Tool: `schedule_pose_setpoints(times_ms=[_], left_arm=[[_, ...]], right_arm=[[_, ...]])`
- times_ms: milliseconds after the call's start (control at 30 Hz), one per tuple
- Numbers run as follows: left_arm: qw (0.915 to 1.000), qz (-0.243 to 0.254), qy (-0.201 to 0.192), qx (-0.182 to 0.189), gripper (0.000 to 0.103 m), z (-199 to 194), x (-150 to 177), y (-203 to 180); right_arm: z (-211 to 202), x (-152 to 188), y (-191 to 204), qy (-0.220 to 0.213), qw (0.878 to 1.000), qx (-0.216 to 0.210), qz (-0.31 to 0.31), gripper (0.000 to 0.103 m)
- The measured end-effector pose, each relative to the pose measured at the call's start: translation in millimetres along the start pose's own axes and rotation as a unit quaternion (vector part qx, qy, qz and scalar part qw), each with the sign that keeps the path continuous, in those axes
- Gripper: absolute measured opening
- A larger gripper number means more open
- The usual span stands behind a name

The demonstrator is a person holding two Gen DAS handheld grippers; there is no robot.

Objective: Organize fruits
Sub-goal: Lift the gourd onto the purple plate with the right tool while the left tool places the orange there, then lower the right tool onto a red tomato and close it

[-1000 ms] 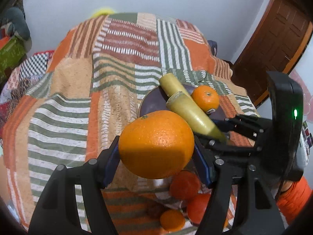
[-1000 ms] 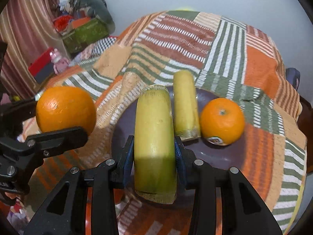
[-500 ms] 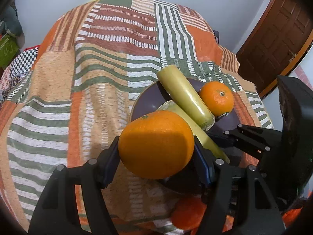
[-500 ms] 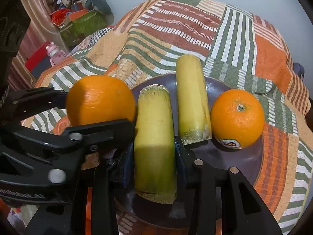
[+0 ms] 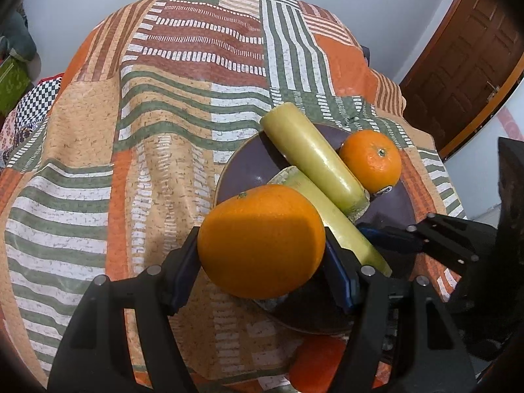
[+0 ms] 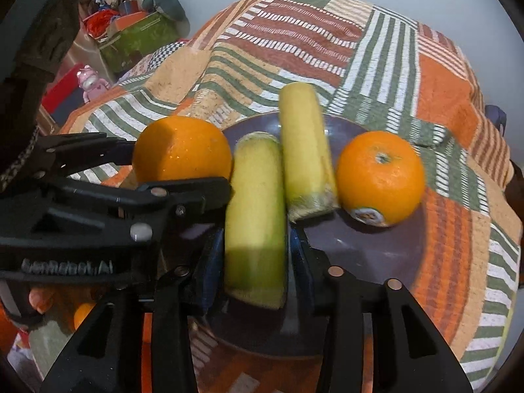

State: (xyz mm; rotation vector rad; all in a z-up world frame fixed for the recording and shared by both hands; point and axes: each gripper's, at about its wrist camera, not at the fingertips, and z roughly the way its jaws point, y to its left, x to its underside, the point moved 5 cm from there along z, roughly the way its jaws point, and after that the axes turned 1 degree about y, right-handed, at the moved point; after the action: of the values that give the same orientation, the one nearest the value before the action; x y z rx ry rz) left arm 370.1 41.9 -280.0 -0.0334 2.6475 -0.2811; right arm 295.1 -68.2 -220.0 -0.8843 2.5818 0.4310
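Beside the plate (image 6: 376,255), left hand-held gripper (image 5: 262,255) clamped on orange (image 5: 262,242); right hand-held gripper (image 6: 255,255) just loosened around sugarcane piece (image 6: 255,216).

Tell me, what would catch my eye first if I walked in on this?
Probably the big orange squeezed in the left gripper, at the near edge of a dark plate. On the plate lie two yellow-green sticks, the nearer stick between the jaws of the right gripper, which have just been opening, and a smaller orange at the right. Underneath spreads a striped patchwork cloth.
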Motion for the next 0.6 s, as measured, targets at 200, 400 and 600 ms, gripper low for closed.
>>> schedule_pose_setpoints(times_ms=[200,400,600], left_arm=[[0.9998,0.014,0.007,-0.009,0.069,-3,4,-7],[0.9996,0.022,-0.004,-0.020,0.070,-21,10,-10],[0.9988,0.021,-0.037,-0.023,0.070,-61,16,-11]], right_arm=[[-12,7,0,-0.005,1.000,0.015,-0.009,0.043],[-36,14,2,-0.020,1.000,0.013,0.001,0.044],[-68,19,7,-0.047,0.999,0.014,0.012,0.044]])
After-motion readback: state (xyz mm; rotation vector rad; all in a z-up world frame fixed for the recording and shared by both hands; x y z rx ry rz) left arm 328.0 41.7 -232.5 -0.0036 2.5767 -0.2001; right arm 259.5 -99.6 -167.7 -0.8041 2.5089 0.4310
